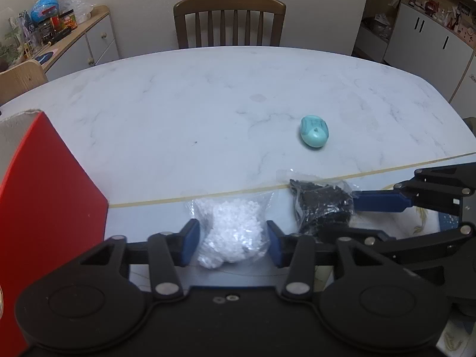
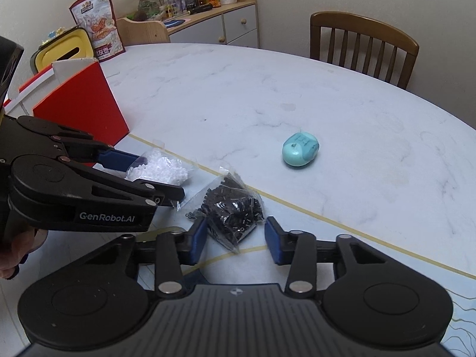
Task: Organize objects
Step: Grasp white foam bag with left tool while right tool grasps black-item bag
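A clear bag of white beads [image 1: 232, 235] lies on the marble table [image 1: 208, 104] between the fingers of my left gripper [image 1: 232, 242], which stands open with a pad close on each side. A clear bag of small black parts [image 2: 232, 208] lies just ahead of and between the fingers of my open right gripper [image 2: 235, 239]. The right wrist view shows the left gripper [image 2: 160, 175] straddling the white bag [image 2: 162, 171]. The left wrist view shows the right gripper [image 1: 339, 214] around the black bag [image 1: 321, 205]. A teal egg-shaped object [image 1: 314, 131] [image 2: 300, 149] sits alone farther out.
An open red box [image 1: 44, 208] [image 2: 80, 101] stands at the left. A wooden chair [image 1: 229, 20] sits at the far side. A cluttered sideboard [image 2: 208, 15], a yellow container [image 2: 62, 50] and a snack pouch [image 2: 98, 20] lie beyond. A hand [image 2: 12, 255] holds the left gripper.
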`<state>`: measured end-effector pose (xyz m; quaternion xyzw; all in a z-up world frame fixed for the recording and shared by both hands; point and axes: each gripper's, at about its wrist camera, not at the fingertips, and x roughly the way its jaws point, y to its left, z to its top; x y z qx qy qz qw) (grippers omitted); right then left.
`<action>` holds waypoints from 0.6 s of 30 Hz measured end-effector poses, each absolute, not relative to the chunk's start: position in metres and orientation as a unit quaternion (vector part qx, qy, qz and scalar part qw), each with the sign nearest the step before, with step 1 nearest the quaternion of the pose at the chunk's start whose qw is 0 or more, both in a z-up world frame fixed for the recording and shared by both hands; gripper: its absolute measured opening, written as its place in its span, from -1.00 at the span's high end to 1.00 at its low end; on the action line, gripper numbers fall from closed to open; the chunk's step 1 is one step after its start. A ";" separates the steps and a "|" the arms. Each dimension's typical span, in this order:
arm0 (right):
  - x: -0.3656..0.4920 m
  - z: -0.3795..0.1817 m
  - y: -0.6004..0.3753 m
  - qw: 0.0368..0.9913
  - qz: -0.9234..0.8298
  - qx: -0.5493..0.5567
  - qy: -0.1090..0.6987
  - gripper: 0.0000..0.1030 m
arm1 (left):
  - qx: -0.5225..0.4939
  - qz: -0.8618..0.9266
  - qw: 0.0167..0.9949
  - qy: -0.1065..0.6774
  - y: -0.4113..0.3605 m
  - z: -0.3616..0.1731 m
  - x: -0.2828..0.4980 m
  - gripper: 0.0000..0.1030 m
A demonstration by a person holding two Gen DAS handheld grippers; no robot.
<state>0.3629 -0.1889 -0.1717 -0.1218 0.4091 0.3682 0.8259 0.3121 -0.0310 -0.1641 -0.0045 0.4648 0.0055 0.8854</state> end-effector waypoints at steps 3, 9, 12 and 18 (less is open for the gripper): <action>0.362 -0.170 -0.191 0.831 0.363 -0.119 0.403 0.50 | -0.008 0.004 0.886 0.464 -0.030 -0.163 0.313 0.24; 0.357 -0.164 -0.197 0.839 0.354 -0.109 0.399 0.70 | -0.014 0.003 0.886 0.463 -0.030 -0.158 0.310 0.27; 0.354 -0.159 -0.201 0.843 0.350 -0.105 0.394 0.74 | -0.016 0.001 0.887 0.461 -0.031 -0.152 0.306 0.27; 0.343 -0.140 -0.208 0.852 0.351 -0.094 0.376 0.78 | -0.021 -0.010 0.892 0.451 -0.036 -0.135 0.297 0.27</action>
